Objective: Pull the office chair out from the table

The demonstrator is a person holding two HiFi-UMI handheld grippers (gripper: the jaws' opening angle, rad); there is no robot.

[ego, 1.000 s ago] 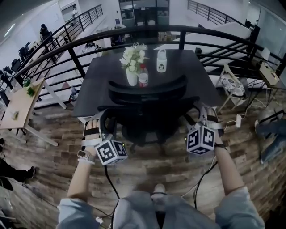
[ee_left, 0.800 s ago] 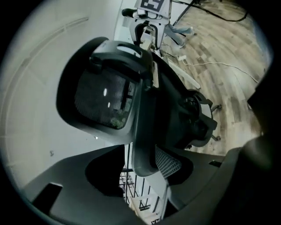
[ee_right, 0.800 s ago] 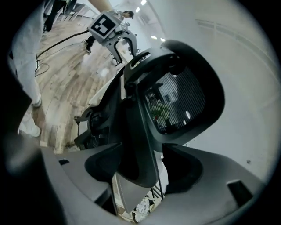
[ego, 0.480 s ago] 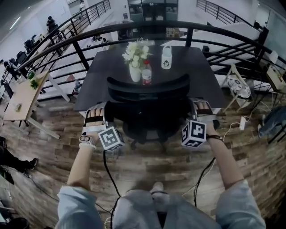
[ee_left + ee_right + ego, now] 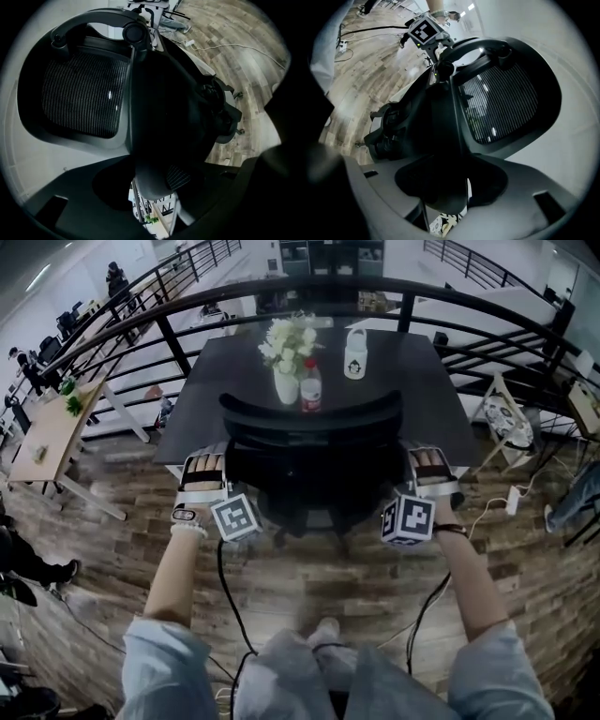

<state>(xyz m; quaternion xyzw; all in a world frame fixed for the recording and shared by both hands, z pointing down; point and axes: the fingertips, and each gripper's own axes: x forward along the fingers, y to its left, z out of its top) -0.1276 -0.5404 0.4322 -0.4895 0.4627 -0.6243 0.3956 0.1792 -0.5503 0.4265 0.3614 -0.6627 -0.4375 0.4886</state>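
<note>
A black office chair [image 5: 309, 442] with a mesh backrest stands tucked against the dark table [image 5: 422, 381]. My left gripper [image 5: 221, 471] is at the left edge of the backrest and my right gripper [image 5: 418, 467] at its right edge. In the left gripper view the mesh backrest [image 5: 84, 93] fills the picture, and its frame edge lies between the closing jaws of the left gripper [image 5: 154, 187]. In the right gripper view the backrest [image 5: 501, 103] edge likewise sits between the closing jaws of the right gripper [image 5: 445, 187]. Both pairs of pads seem to bear on the frame.
On the table stand a white vase of flowers [image 5: 286, 381], a red bottle [image 5: 310, 395] and a white jug [image 5: 355, 354]. A black railing [image 5: 169, 334] curves behind the table. A wooden desk [image 5: 47, 442] is at the left. Cables [image 5: 230, 596] trail over the plank floor.
Both grippers have moved forward from behind the chair to the two side edges of its backrest, and both have rolled. The chair has not shifted from the table.
</note>
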